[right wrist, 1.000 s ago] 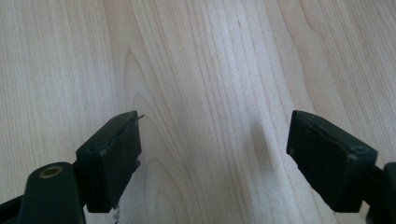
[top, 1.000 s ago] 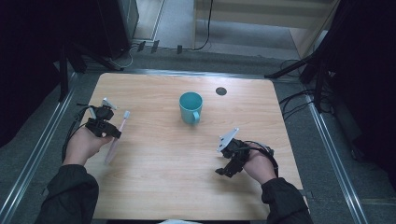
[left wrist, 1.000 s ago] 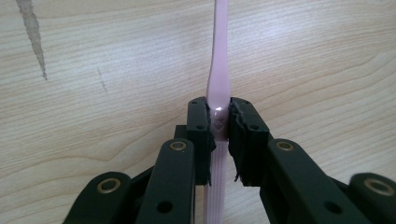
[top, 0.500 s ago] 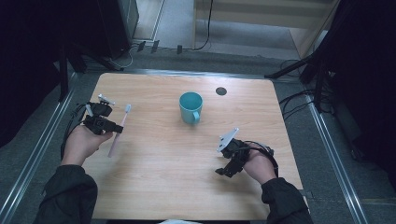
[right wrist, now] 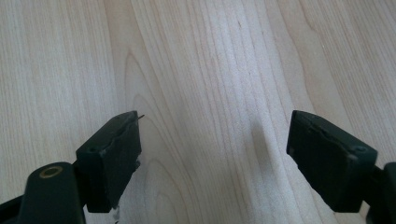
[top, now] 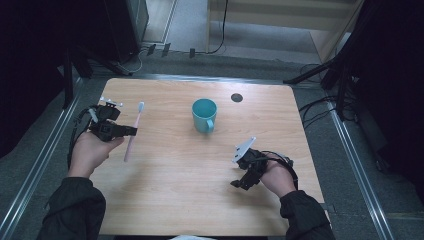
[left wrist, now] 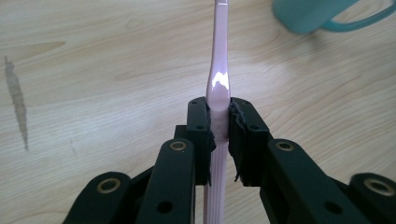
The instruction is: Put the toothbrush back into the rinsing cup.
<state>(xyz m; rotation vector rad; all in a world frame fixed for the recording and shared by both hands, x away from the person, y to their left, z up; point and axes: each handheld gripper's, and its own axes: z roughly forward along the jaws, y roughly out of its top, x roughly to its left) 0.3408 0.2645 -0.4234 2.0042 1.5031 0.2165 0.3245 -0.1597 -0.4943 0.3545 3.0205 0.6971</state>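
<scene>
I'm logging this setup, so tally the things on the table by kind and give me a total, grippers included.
Toothbrush: 1, the pink toothbrush, clamped in the left gripper
Mug: 1, the teal mug
Grippers: 2, the left one and the right gripper, open and holding nothing
Total: 4

The table (top: 200, 200) is pale wood with a smooth, matt grain. Clamped between the left gripper's (left wrist: 218, 122) matt black plastic jaws, the pink toothbrush (left wrist: 219, 79) looks like glossy plastic, ribbed below the pads. Ahead and to that gripper's right, the teal cup (left wrist: 308, 14) looks smooth and faintly shiny.
</scene>
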